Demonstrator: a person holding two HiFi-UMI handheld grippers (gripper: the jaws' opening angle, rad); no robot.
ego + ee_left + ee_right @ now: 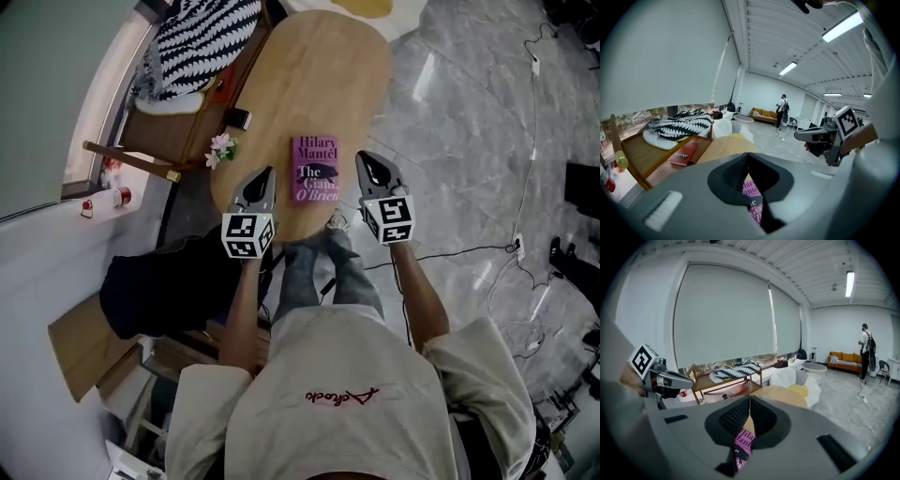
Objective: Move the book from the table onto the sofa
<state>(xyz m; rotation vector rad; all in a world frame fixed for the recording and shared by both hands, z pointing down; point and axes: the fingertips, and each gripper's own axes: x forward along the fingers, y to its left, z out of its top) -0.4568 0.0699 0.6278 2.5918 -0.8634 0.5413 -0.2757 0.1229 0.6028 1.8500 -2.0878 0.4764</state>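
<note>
Book (315, 170), purple cover upward, lies flat at the near end of the oval wooden bench (319, 75), with its title reading upright from where I stand. My left gripper (263, 180) hangs just beside the book's left edge and my right gripper (366, 165) just beside its right edge. The book therefore lies between the two, and the head view shows neither touching it. Both grippers point forward and somewhat downward.

Left gripper: jaws pressed together with nothing between them. In the left gripper view the purple cover shows below and beyond the closed tips.

Right gripper: jaws likewise pressed together and empty. In the right gripper view the cover again shows beneath the tips.

To the left of the bench stands a wooden-framed seat (642, 164), which carries a red book (684, 154) and a black-and-white patterned cushion (202, 37).
</note>
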